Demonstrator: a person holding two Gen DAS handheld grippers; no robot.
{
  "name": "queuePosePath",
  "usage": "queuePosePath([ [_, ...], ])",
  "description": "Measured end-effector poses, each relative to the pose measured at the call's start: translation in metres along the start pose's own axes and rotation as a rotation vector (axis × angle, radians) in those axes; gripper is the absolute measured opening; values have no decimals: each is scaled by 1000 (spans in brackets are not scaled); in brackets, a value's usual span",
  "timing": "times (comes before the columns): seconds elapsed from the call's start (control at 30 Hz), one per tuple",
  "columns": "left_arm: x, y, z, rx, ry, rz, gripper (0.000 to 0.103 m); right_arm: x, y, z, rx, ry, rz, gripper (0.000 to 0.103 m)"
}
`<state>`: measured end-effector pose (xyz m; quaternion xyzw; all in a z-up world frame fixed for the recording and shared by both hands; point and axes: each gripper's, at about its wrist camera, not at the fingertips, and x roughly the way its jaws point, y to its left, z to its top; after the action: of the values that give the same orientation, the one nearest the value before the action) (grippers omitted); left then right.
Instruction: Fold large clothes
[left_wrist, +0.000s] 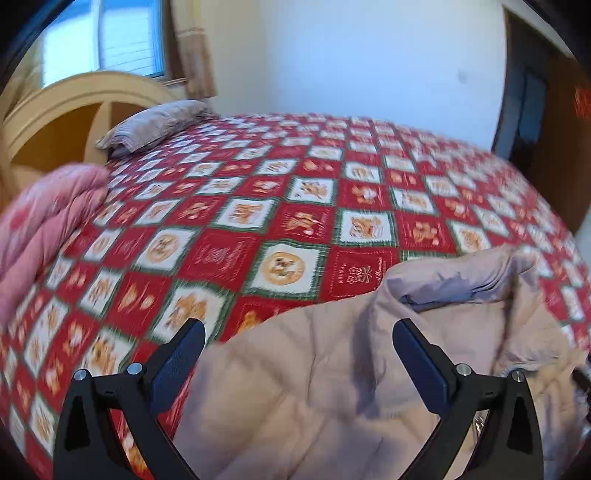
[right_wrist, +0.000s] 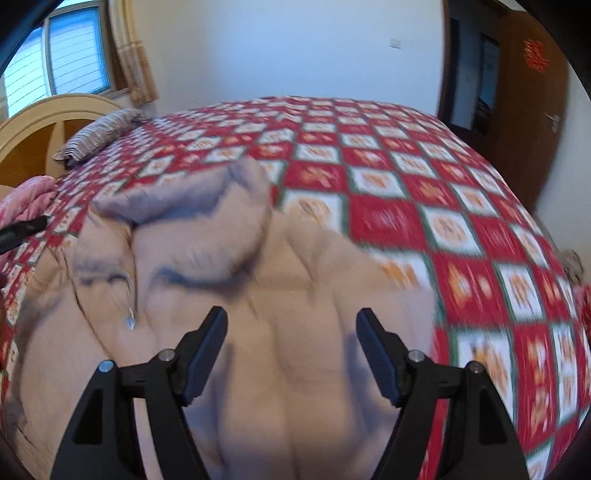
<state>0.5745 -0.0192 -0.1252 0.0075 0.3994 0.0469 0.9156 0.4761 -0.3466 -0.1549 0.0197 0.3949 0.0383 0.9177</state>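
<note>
A beige quilted padded jacket lies crumpled on the near part of the bed, its collar or hood end bunched up at the far side. In the right wrist view the jacket fills the lower half, and a metal zip pull hangs on its left. My left gripper is open above the jacket's left edge, with nothing pinched between the pads. My right gripper is open too, over the middle of the jacket and gripping no fabric. Both views are blurred.
A red, white and green checkered quilt covers the bed. A pink padded garment lies at the left edge, near a striped pillow and a cream headboard. A brown door stands at the far right.
</note>
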Motion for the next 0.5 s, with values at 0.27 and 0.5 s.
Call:
queuePosePath([
  [0.27, 65, -37, 22, 116, 84, -14, 102, 58, 24, 73, -104, 56, 34, 86],
  [0.5, 85, -66, 30, 188, 68, -73, 46, 122, 27, 92, -139, 191, 33, 67],
])
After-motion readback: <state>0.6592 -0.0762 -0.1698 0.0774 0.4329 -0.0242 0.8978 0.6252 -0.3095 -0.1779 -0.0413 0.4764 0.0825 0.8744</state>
